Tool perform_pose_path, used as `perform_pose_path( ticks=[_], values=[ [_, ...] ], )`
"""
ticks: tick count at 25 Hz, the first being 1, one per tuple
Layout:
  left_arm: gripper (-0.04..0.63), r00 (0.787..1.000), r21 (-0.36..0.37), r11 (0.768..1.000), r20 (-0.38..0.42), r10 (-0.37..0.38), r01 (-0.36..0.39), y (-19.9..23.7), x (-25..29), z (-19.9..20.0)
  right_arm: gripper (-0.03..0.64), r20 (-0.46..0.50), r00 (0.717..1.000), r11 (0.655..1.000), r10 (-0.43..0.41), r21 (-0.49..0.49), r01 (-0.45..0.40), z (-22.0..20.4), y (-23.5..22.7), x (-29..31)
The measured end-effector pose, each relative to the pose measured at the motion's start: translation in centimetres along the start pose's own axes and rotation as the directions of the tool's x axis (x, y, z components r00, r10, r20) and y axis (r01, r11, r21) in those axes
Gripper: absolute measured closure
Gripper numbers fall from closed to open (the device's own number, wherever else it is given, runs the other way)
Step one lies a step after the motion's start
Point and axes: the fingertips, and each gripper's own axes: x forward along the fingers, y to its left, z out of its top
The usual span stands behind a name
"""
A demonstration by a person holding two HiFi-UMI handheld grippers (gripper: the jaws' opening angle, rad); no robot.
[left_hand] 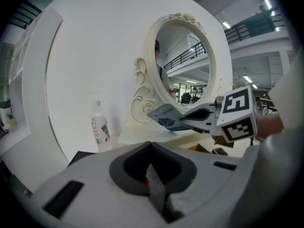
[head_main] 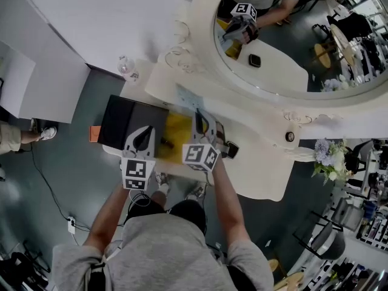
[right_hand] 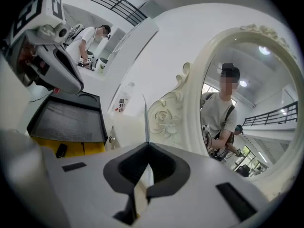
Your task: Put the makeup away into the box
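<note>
The right tool [head_main: 202,119] is clenched on a thin flat packet [left_hand: 164,117]. The packet sticks out ahead of its jaws, clear of the tabletop [head_main: 257,174] and facing the mirror [head_main: 291,41]. Left of that tool sits the open black box [head_main: 124,123] with its yellow inside, and a small dark item [right_hand: 61,150] lies in one yellow compartment. The left tool [head_main: 145,132] hovers over the box, just beside the right one, its jaws pressed together with nothing showing beyond them. A water bottle [left_hand: 99,127] stands ahead of it.
</note>
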Motion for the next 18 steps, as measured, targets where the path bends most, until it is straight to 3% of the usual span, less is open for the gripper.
perform_pose_path(
  ticks=[9,18],
  values=[
    [0.594,1.000,0.004,1.000,0.005,-0.015,0.015,-1.1,-1.6,-0.8,0.603,0.023,0.999,0.998,-0.030,-0.047,0.031,0.0,1.7,-5.3],
    [0.594,0.999,0.010,0.999,-0.009,-0.043,0.043,-2.7,-2.9,-2.4,0.603,-0.019,1.000,0.998,0.003,-0.061,-0.004,-1.8,4.4,-7.7]
  ],
)
